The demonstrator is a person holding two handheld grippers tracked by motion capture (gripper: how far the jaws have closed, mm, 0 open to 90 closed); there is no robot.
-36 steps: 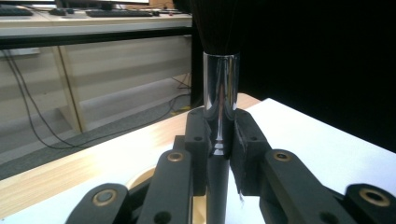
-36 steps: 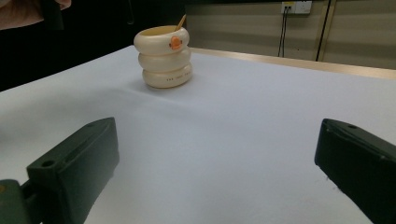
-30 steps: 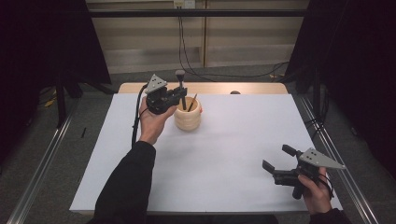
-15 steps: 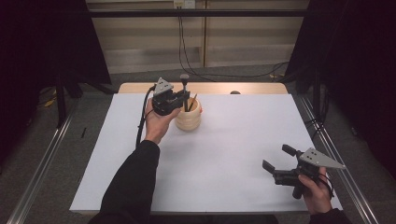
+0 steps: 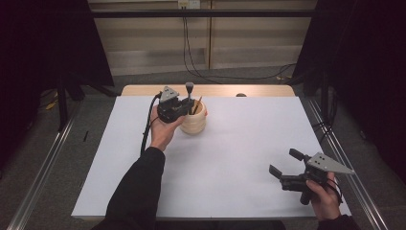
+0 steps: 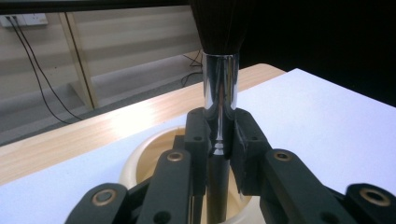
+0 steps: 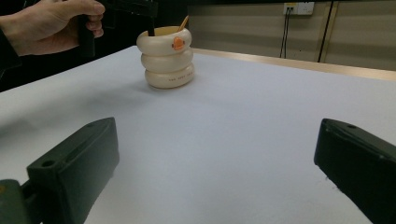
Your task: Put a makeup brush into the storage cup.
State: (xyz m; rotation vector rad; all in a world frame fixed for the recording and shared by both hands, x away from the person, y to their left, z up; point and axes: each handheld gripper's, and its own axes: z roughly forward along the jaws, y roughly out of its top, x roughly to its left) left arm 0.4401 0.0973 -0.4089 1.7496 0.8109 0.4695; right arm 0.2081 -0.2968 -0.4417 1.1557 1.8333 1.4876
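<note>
A make-up brush (image 6: 220, 93) with dark bristles, a chrome ferrule and a black handle stands upright, and my left gripper (image 6: 219, 140) is shut on it just below the ferrule. Its handle reaches down into a cream ribbed cup (image 6: 140, 161). In the high view the left gripper (image 5: 187, 106) sits at the cup's (image 5: 194, 123) left rim, with the brush (image 5: 189, 88) poking up above it. A wooden stick (image 5: 197, 104) leans inside the cup. My right gripper (image 5: 283, 162) rests open near the front right, pointing toward the cup (image 7: 169, 58), nothing between its jaws.
A white sheet (image 5: 249, 143) covers the table, with a strip of bare wood (image 5: 215, 90) along the far edge. A small dark object (image 5: 241, 95) lies on that strip. Cables (image 5: 191, 52) hang behind the table, and metal rails (image 5: 43, 163) run along both sides.
The left hand has sunk and shifted slightly right with the brush, bringing its handle down into the cup. The right gripper has stayed where it was.
</note>
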